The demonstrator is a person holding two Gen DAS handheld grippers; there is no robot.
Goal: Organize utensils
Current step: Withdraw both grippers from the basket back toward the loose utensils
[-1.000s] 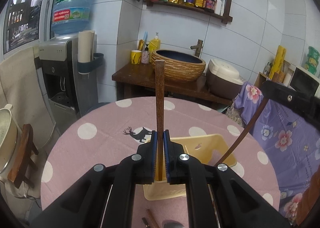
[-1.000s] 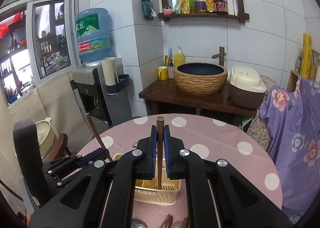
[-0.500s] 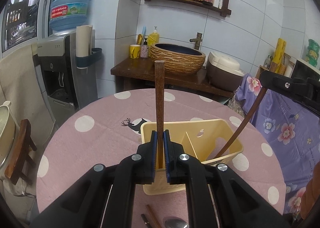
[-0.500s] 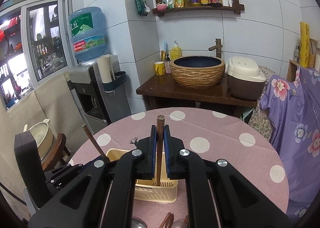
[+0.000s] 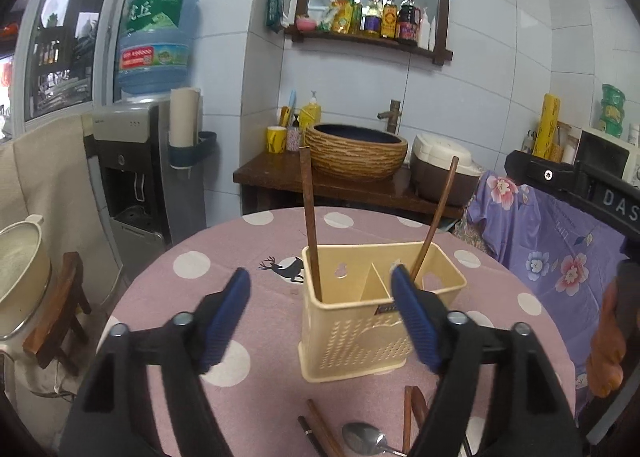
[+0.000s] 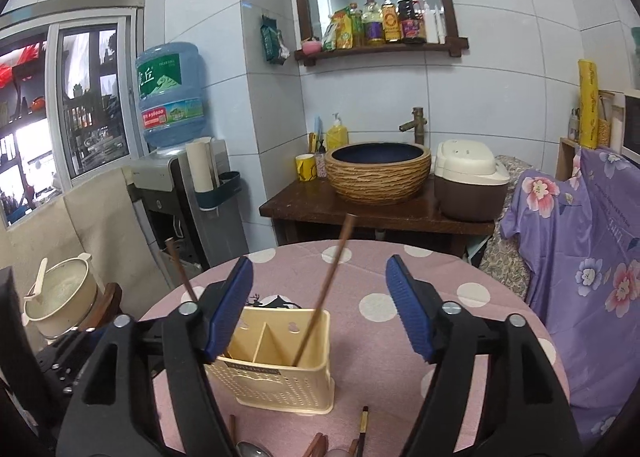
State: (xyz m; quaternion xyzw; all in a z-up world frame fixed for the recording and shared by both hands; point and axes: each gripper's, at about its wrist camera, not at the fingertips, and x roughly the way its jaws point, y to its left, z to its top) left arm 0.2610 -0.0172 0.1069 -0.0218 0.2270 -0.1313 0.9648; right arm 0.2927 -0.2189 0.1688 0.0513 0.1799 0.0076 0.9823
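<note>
A cream plastic utensil holder (image 5: pixel 352 333) (image 6: pixel 280 377) with two compartments stands on the pink dotted tablecloth. One brown chopstick (image 5: pixel 310 225) (image 6: pixel 180 273) stands in its left compartment and another (image 5: pixel 434 221) (image 6: pixel 326 289) leans in its right one. My left gripper (image 5: pixel 320 277) is open and empty, just above and in front of the holder. My right gripper (image 6: pixel 319 265) is open and empty too, above the holder. Loose chopsticks (image 5: pixel 320 429) and a metal spoon (image 5: pixel 366 439) lie on the cloth in front of the holder.
The round table (image 5: pixel 192 265) stands by a water dispenser (image 5: pixel 136 177), a dark wooden counter with a woven basin (image 5: pixel 356 153) and a rice cooker (image 5: pixel 444 169). A pot on a stool (image 6: pixel 60 297) is at the left; a purple flowered cloth (image 6: pixel 592 257) hangs at the right.
Both grippers were shut on a chopstick each over the holder. Both have opened and pulled back, and the two chopsticks now stand in the holder.
</note>
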